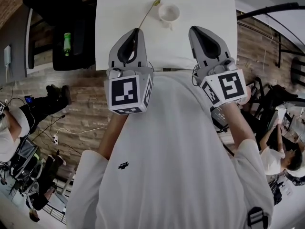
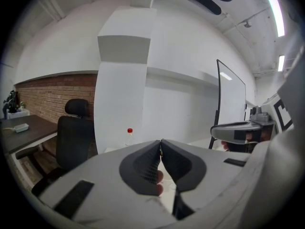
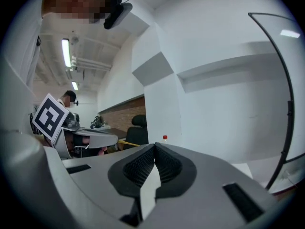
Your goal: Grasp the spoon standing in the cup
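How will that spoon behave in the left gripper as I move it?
The spoon looks thin and metallic, so it is probably stiff and light. The left gripper pinches only its handle end, so the long free part may pivot or slip if knocked on the cup.

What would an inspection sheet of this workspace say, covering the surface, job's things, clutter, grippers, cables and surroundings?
Surface: white table, holding a cup and a bottle.
Job's things: cup upright on the table; spoon outside it, slanting from the left jaws toward the cup.
Clutter: red-capped bottle at the table's far edge.
Grippers: left gripper jaws shut on the spoon; right gripper jaws shut, nothing between.
Cables: white cable on the floor at the left.
Surroundings: black chair, green bottle beside the table, seated person.
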`<move>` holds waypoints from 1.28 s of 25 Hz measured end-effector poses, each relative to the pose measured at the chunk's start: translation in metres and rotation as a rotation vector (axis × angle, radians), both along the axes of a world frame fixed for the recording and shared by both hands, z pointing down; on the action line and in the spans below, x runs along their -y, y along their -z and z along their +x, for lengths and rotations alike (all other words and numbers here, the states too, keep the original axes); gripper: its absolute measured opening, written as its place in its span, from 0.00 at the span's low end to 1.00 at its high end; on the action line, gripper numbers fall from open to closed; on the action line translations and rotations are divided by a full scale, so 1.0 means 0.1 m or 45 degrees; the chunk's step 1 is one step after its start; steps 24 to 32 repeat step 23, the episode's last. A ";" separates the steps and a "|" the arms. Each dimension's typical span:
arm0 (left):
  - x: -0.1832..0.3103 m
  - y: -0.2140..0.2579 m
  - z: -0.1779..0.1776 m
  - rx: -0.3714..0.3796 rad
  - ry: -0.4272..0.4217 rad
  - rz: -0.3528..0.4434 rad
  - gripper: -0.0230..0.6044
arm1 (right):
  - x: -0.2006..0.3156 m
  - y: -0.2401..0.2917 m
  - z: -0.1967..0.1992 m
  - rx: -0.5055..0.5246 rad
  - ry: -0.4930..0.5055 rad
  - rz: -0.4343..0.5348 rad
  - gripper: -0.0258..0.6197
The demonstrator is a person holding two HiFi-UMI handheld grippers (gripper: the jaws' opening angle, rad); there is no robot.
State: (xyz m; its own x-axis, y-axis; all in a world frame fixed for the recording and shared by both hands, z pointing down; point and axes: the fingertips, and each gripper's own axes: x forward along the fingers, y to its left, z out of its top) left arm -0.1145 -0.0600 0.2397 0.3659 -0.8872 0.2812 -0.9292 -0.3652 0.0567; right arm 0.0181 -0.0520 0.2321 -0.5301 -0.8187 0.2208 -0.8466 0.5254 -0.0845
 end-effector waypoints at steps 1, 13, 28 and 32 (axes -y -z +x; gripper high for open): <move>-0.01 0.00 -0.01 0.002 0.001 0.002 0.07 | -0.01 -0.01 -0.02 0.002 0.012 -0.002 0.03; -0.07 -0.07 0.06 0.004 -0.053 -0.032 0.07 | -0.11 -0.04 -0.01 -0.006 -0.001 -0.018 0.03; -0.07 -0.10 0.09 -0.012 -0.070 -0.033 0.07 | -0.15 -0.08 0.00 -0.027 -0.017 -0.021 0.03; -0.07 -0.10 0.09 -0.012 -0.070 -0.033 0.07 | -0.15 -0.08 0.00 -0.027 -0.017 -0.021 0.03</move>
